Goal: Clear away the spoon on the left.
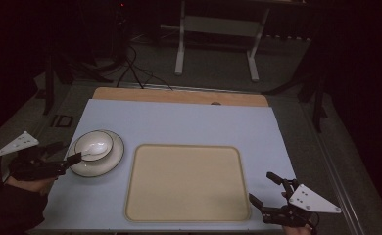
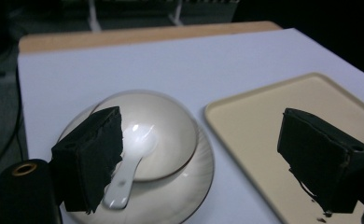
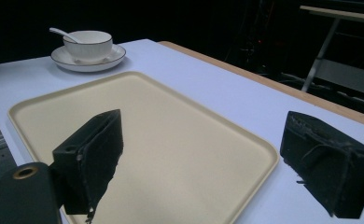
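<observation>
Two claws here, and each camera gives you something different. From the high view the left claw (image 1: 71, 161) sits at the left edge of the counter (image 1: 189, 122), its tips right at the rim of the saucer (image 1: 111, 161), while the right claw (image 1: 263, 188) hovers off the tray's near right corner, well away from the dishes. Both are spread wide with nothing between the jaws.

The left gripper view looks down into the bowl (image 2: 171, 135), so you can see the spoon's scoop lying inside it and the spoon (image 2: 129, 163) handle sticking out over the rim toward the camera. The handle end sits just beside the inner face of the left-hand jaw; can't tell if it's actually touching. The other jaw hangs over the tray (image 2: 264, 126).

The right gripper view gets the side profile instead: a round white bowl with a thin dark line around the rim, standing on a matching saucer, spoon handle angled up and out.

Dishes look like glossy white ceramic. The tray is matte cream, a rounded rectangle with a raised lip. The counter is pale blue with a wooden strip along the far edge.
</observation>
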